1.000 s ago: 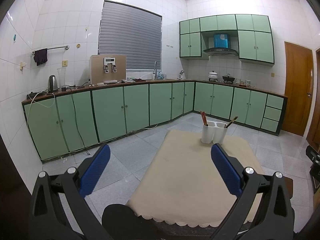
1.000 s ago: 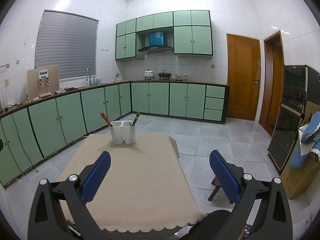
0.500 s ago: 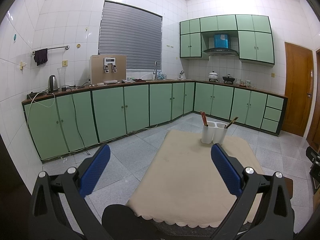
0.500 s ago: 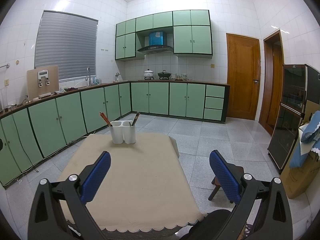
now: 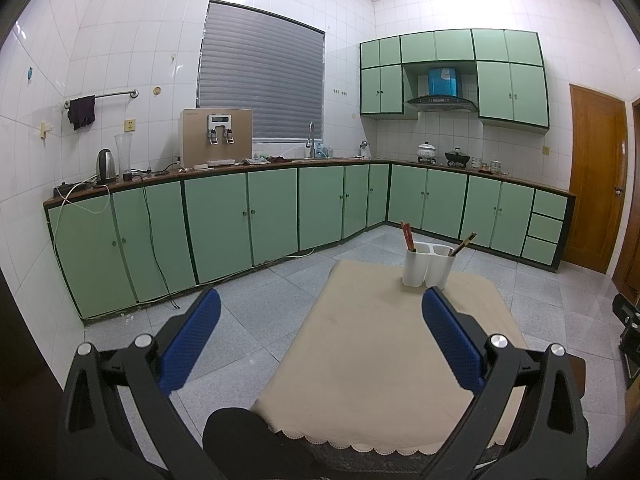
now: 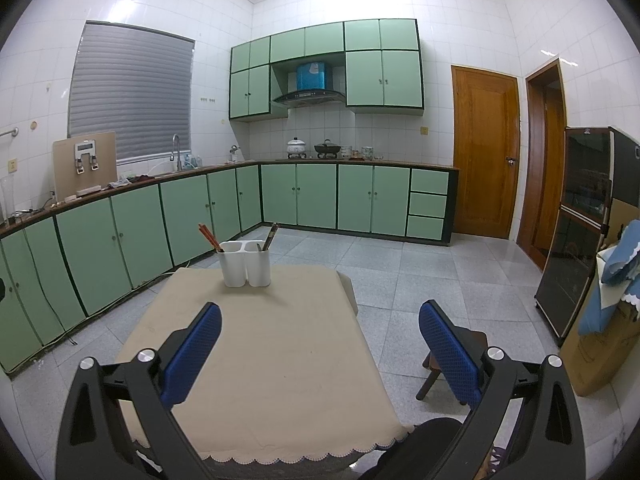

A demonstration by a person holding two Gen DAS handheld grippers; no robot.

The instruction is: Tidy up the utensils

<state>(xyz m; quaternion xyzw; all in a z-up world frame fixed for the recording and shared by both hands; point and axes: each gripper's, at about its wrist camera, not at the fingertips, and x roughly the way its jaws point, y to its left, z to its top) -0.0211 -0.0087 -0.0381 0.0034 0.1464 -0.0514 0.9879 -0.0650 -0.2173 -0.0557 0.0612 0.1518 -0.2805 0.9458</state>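
No text, label, brand or number can be read in either view. The blue canister (image 5: pixel 443 81) above the range hood (image 5: pixel 442 101) carries a pale mark, and the water dispenser (image 5: pixel 216 135) has a small display, both too blurred to read.

Bright overhead light; glare on the white wall tiles (image 5: pixel 120 40); fisheye bending, dark corners; sharp focus

White utensil holder (image 6: pixel 245 263); red chopsticks (image 6: pixel 210 237) and dark brown chopsticks (image 6: pixel 270 235). Beige tablecloth (image 6: pixel 264 360), scalloped hem. Blue textured pads (image 5: pixel 450 338) on black grippers. Mint-green cabinets (image 5: pixel 272 212), dark trim. White tiled walls (image 5: pixel 120 40), speckled grey floor (image 6: pixel 400 272), orange-brown door (image 6: pixel 484 152).
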